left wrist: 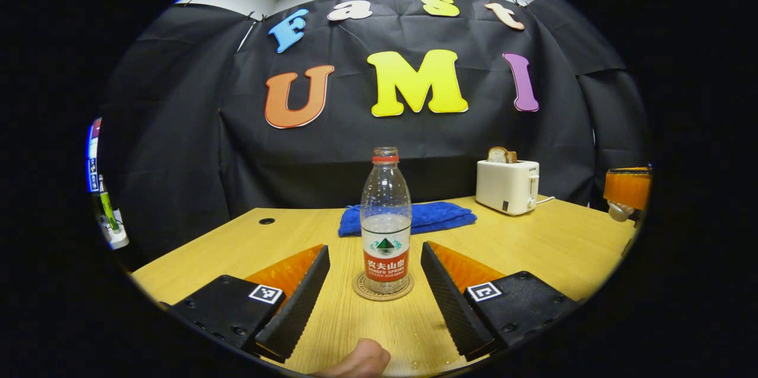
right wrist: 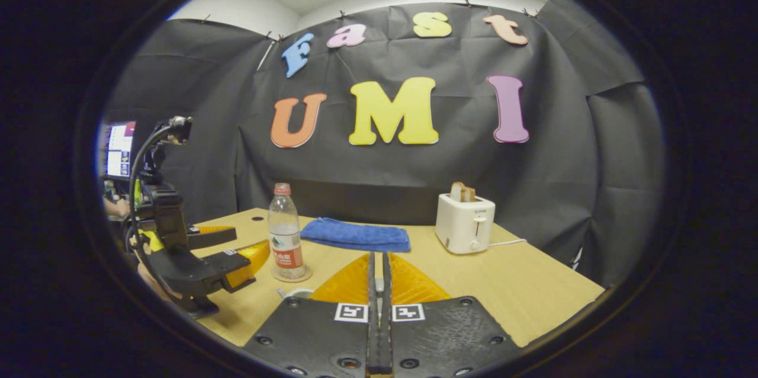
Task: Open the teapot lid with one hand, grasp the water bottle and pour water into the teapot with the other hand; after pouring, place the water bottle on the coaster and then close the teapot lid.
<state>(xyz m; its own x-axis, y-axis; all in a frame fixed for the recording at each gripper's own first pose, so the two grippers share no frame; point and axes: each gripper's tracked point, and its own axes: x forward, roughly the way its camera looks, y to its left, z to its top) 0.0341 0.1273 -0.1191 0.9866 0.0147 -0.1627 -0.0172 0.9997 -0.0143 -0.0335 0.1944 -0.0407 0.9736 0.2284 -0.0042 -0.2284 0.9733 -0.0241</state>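
In the left gripper view, the left gripper [left wrist: 374, 283] has its fingers spread wide, with the water bottle [left wrist: 385, 224] standing upright between and just beyond the fingertips, touching neither. The bottle's long axis is vertical, it sits on the round coaster [left wrist: 382, 294], and it looks roughly a third full. Judging by that, pouring seems done and the bottle is set down; what remains would be closing the teapot lid.

In the right gripper view, the left gripper [right wrist: 249, 259] shows at the left beside the bottle [right wrist: 286, 233], so the left one is clearly the nearer to it. The right gripper [right wrist: 377, 265] has its fingers pressed together; whether anything thin is pinched between them cannot be told. A small pale rim [right wrist: 294, 293] peeks out just left of those fingers, perhaps the teapot, too hidden to say.

Counted on the table [left wrist: 556, 242]: one bottle, one coaster, one folded blue towel [left wrist: 435, 216], one white toaster [left wrist: 508, 186] holding toast.
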